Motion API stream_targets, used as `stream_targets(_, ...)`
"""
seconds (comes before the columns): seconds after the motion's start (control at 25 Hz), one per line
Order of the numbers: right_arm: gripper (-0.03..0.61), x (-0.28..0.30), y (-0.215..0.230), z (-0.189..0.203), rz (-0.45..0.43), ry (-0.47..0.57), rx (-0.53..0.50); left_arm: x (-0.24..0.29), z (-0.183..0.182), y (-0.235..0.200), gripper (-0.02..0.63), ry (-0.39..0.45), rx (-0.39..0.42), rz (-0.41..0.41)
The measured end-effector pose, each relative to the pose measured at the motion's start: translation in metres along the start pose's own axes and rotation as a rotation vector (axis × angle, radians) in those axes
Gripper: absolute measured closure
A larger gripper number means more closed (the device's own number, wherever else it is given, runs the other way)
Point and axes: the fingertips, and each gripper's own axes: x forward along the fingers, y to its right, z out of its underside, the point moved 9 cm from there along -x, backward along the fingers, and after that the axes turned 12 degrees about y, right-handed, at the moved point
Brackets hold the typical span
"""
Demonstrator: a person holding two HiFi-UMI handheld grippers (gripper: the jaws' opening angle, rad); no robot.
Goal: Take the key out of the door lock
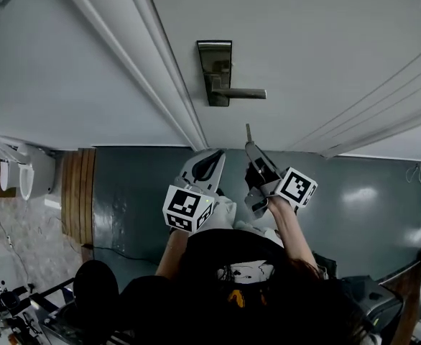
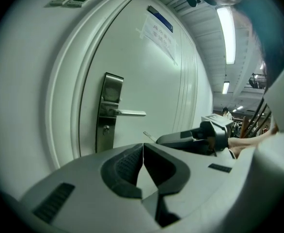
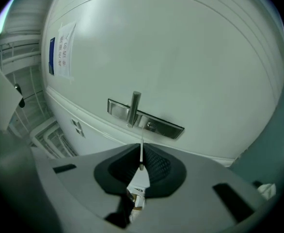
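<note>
A steel lock plate (image 1: 214, 72) with a lever handle (image 1: 241, 93) sits on the white door; its keyhole (image 3: 151, 126) has nothing in it. My right gripper (image 1: 252, 149) is shut on the key (image 1: 248, 134), whose thin blade (image 3: 141, 152) sticks out from between the pads toward the door, a short way off the lock. A small tag hangs behind the jaws. My left gripper (image 1: 209, 158) hangs beside it, jaws shut with nothing held (image 2: 143, 152). In the left gripper view, the lock plate (image 2: 109, 111) is ahead and the right gripper (image 2: 190, 139) is at right.
The door frame (image 1: 153, 70) runs left of the lock. A paper notice (image 3: 63, 50) is taped higher on the door. The grey floor (image 1: 139, 192) lies below, with a wooden strip (image 1: 77, 192) and clutter at far left.
</note>
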Motion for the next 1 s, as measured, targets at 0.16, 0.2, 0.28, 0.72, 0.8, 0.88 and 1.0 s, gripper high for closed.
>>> stream_targets(0.16,0.557,-0.027,-0.004,0.0,-0.027,0.004,0.003,-0.012,0.002,0.023,0.604,-0.007,0.023,-0.008)
stream_targets(0.2,0.557,-0.035,-0.006,0.002,-0.032,0.004,0.009,-0.016,0.001,0.03,0.604,-0.008,0.029,-0.008)
stream_targets(0.28,0.557,-0.051,-0.01,0.003,-0.045,0.002,0.006,-0.023,-0.002,0.045,0.604,-0.005,0.042,-0.006)
stream_targets(0.72,0.557,-0.117,-0.023,0.002,-0.084,0.015,-0.024,-0.058,-0.003,0.105,0.604,0.02,0.075,-0.006)
stream_targets(0.8,0.557,-0.13,-0.027,0.005,-0.088,0.013,-0.03,-0.067,-0.003,0.114,0.604,0.024,0.078,-0.008)
stream_targets(0.88,0.557,-0.143,-0.031,0.009,-0.092,0.01,-0.04,-0.076,-0.002,0.124,0.604,0.027,0.082,-0.008)
stream_targets(1.0,0.557,-0.16,-0.035,0.014,-0.107,0.005,-0.055,-0.087,0.0,0.137,0.604,0.029,0.086,-0.005)
